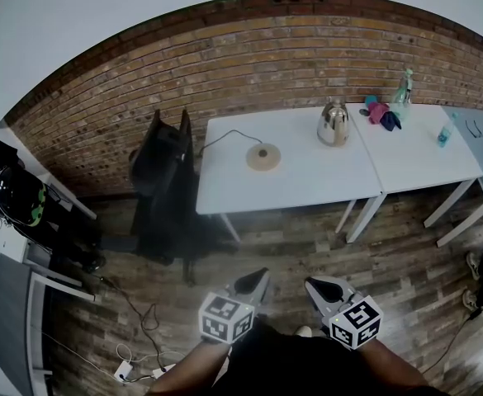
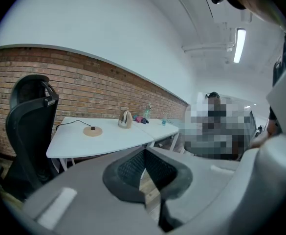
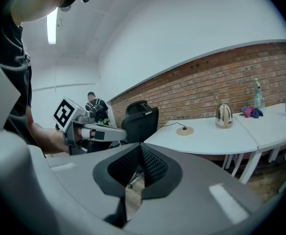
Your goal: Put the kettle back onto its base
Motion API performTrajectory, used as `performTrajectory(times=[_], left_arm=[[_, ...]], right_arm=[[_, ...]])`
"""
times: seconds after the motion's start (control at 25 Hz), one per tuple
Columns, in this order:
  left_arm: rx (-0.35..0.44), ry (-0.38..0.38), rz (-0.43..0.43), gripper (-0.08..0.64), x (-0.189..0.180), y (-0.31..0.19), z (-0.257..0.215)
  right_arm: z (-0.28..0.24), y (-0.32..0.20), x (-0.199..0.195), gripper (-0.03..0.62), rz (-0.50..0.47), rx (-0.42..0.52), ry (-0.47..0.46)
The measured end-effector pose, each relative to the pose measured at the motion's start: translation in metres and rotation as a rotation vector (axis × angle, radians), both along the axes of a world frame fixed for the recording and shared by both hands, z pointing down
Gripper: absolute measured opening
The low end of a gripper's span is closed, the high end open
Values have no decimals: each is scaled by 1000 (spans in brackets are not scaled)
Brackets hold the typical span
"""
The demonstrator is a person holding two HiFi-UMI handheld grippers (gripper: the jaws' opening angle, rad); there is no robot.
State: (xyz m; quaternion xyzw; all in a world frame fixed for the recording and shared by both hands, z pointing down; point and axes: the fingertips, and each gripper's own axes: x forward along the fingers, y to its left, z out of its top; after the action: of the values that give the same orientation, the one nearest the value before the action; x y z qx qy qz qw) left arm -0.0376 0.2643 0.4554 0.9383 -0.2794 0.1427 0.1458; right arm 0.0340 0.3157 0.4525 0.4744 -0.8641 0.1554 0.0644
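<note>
A shiny steel kettle (image 1: 333, 124) stands on the white table (image 1: 307, 180), near its far right corner. Its round tan base (image 1: 263, 156) lies to the left of it on the same table, with a black cord running back to the wall. Both show small in the left gripper view, kettle (image 2: 125, 119) and base (image 2: 92, 130), and in the right gripper view, kettle (image 3: 224, 115) and base (image 3: 185, 130). My left gripper (image 1: 258, 278) and right gripper (image 1: 316, 285) hang low over the wooden floor, well short of the table. Each is shut with nothing held.
A black office chair (image 1: 163, 180) stands at the table's left end. A second white table (image 1: 423, 159) adjoins on the right, with a spray bottle (image 1: 403, 93), cloths (image 1: 380, 112) and a blue bottle (image 1: 446, 130). Cables (image 1: 134, 337) lie on the floor at left.
</note>
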Motion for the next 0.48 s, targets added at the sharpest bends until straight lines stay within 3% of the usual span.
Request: performTrajectory(times=[0.48], left_arm=[[-5,-3,-1,0,5,0,2]], right_arm=[[8,-3,12,28,32,-24,1]])
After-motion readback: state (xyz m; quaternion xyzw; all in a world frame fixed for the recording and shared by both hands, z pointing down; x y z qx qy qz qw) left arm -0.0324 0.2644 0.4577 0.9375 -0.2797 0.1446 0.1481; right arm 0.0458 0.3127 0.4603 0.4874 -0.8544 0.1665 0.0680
